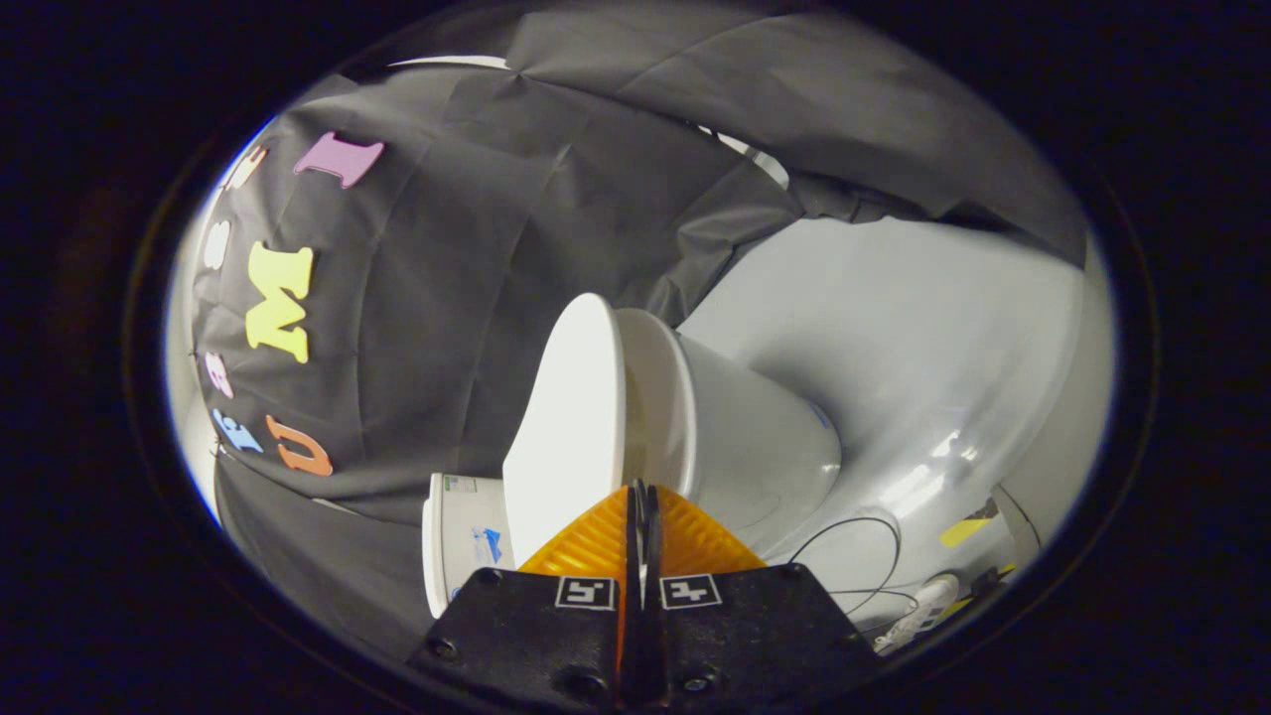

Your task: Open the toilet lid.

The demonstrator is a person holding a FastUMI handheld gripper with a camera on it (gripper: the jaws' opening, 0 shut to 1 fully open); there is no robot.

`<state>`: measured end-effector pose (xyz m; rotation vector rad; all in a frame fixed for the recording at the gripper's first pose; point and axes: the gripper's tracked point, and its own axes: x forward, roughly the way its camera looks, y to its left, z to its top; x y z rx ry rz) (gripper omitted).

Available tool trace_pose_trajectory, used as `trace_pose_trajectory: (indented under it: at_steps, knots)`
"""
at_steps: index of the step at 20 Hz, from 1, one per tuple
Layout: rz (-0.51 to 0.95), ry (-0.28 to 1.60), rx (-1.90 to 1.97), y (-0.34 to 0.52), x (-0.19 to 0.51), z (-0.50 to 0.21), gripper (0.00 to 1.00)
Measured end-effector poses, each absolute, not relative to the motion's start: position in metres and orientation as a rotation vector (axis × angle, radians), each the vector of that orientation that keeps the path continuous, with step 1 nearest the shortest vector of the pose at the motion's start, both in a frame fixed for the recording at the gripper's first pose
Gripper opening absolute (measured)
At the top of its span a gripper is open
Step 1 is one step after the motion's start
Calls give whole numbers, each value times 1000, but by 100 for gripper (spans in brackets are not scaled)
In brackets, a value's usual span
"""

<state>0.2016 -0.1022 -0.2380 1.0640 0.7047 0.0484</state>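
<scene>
White plastic toilet lid (pixel 571 427) seen from the gripper view, lifted off the seat (pixel 660 407) and standing apart from it with a wedge of shadow between, the gap narrowing toward the jaws. Tilted view, so hard to say whether fully upright; no lean against the tank (pixel 457 541) confirmed, though tank and lid overlap at the lid's near end. Lid's edge just ahead of the gripper (pixel 640 497), whose jaws sit closed or nearly so, only a thin dark slit between them, gripping nothing that can be made out. Fingertips close to the gap between lid and seat, contact with either uncertain. Ribbed fingers (pixel 596 541) pressed together below the lid's near edge.

Beyond the seat, pale bowl (pixel 755 437) bulging outward, glossy white floor or wall panel (pixel 894 328) behind it. Thin black cable (pixel 854 536) looping near the bowl's base, a white plug or power strip (pixel 918 606) beside it, a yellow marking (pixel 963 531) farther off. Black cloth (pixel 477 258) hung as backdrop behind lid and tank.

Judged progress: bulk of the task seemingly done, lid already raised clear of the seat. Left, by the look of it: confirming the lid rests at its full open stop and stays up unaided, then drawing the gripper away without dragging the lid back down. Risk judged small, a lid not quite past balance falling shut.
</scene>
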Motion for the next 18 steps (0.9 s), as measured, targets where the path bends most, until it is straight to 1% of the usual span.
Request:
trace_pose_trajectory:
  at_steps: [11,18]
  knots:
    - [11,682,941,-92,197,-201,4]
    - [15,653,893,-79,195,-168,4]
